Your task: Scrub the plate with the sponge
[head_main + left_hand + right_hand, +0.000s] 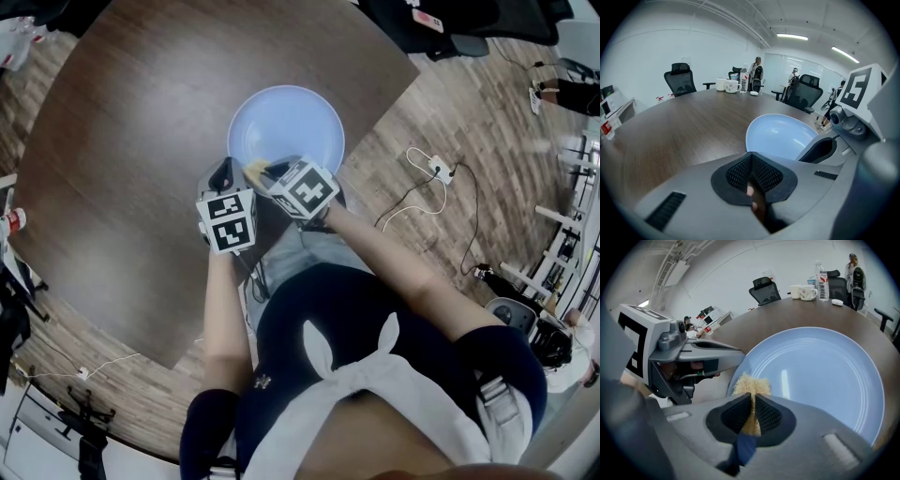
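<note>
Now, with the sponge [751,385] clamped in the right tool [752,398] at the rim of the plate [820,376] just ahead, and the left tool [751,161] closed, seemingly empty, firm overlapping circles are advised.

The surface [131,131] is bare all round your plate [286,122]; mugs [801,291] and a bottle [820,273] stand well apart at its far edge. Your left tongs [223,173] and right tongs [265,172] crowd the near rim.

Pale blue plate [820,376], yellow-tan sponge [751,386], dark wood-grain table [131,159].
</note>
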The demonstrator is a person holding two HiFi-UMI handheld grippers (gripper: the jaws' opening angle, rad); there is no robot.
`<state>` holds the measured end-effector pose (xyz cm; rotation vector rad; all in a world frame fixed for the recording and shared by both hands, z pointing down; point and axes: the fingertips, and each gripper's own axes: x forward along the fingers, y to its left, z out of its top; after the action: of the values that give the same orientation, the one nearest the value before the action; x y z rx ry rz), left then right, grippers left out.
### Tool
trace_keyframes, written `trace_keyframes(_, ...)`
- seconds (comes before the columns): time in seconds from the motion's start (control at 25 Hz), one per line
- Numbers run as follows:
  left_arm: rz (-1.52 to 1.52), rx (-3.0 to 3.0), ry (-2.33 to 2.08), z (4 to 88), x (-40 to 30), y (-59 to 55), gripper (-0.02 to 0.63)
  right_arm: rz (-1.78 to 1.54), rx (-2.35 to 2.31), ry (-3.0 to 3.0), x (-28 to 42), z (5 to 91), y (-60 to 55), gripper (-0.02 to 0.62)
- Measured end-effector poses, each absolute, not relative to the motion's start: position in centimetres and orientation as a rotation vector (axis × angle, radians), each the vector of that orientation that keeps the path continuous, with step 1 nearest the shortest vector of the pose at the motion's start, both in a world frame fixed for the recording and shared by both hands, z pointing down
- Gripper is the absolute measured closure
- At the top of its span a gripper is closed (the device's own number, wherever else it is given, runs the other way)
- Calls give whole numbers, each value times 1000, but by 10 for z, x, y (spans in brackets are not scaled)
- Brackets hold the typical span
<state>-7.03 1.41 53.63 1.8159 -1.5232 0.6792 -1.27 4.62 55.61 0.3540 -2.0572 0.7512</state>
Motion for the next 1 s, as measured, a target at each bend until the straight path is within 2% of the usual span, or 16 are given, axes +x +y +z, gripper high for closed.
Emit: trace_keyframes(1.0, 682, 1823, -1508, 535, -69, 16, 600, 763, 412, -2046, 10, 557, 36, 571)
